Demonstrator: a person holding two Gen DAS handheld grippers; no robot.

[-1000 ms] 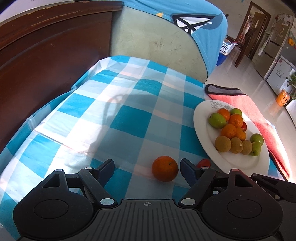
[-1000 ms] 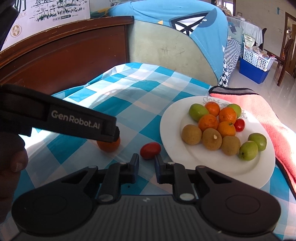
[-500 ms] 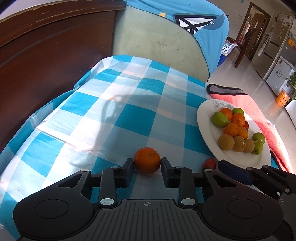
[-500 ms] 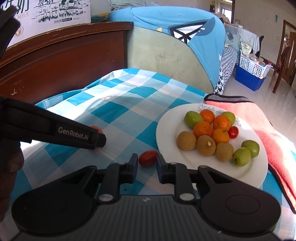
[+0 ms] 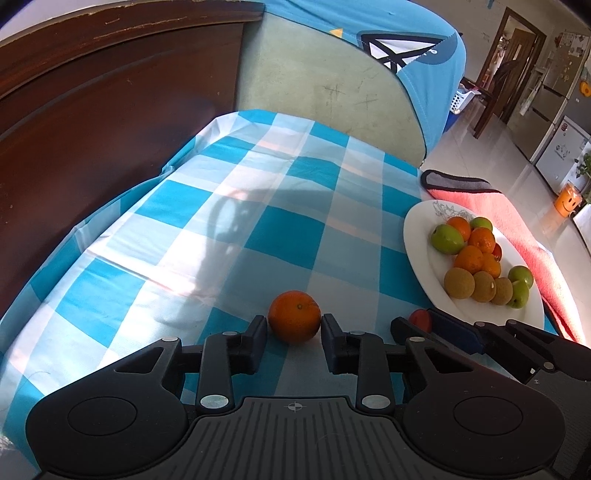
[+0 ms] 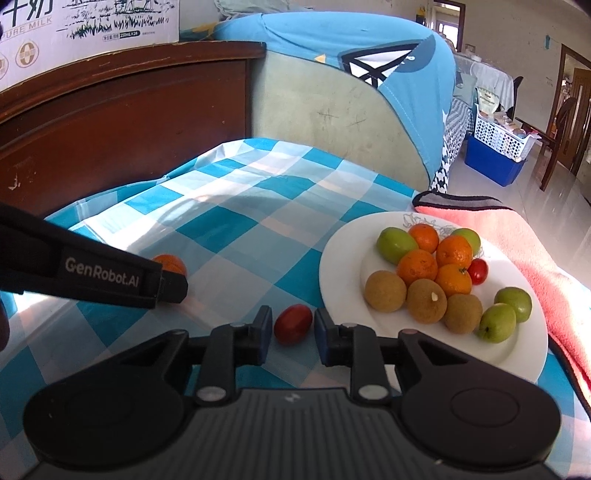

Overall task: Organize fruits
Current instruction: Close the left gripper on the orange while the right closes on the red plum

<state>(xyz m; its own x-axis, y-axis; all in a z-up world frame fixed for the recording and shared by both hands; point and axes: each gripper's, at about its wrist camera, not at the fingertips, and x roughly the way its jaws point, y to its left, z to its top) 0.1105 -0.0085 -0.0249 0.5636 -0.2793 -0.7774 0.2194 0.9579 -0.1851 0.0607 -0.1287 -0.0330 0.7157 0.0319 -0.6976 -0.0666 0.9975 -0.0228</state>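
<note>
Blue-and-white checked tablecloth (image 5: 280,236) covers the work surface, with a dark wooden headboard (image 5: 110,110) behind it and a pale green padded seat back (image 5: 332,96) draped in a blue cloth.

Left wrist view: the left gripper (image 5: 294,326) has just been closing, and its two black fingers now press on either side of a round orange mandarin (image 5: 294,315) that sits on the tablecloth. To the right stands a white oval ceramic plate (image 5: 417,240) holding green, orange and brown fruits. A pink towel with a grey edge (image 5: 517,221) lies beyond the plate. The right gripper's fingers enter at lower right, clamped on a small red tomato (image 5: 419,318) just beside the plate rim.

Right wrist view: the right gripper (image 6: 293,328) has just been opening slightly, yet both blue-faced pads touch the small red tomato (image 6: 293,324), which rests on the tablecloth close to the near-left rim of the white plate (image 6: 340,273). The plate carries three green fruits, four mandarins, four brown round fruits and one red tomato. At left, the left gripper's black finger (image 6: 110,275), marked "GenRobot.AI", hides most of the orange mandarin (image 6: 170,263). A white milk carton box (image 6: 88,22) sits on top of the headboard.
</note>
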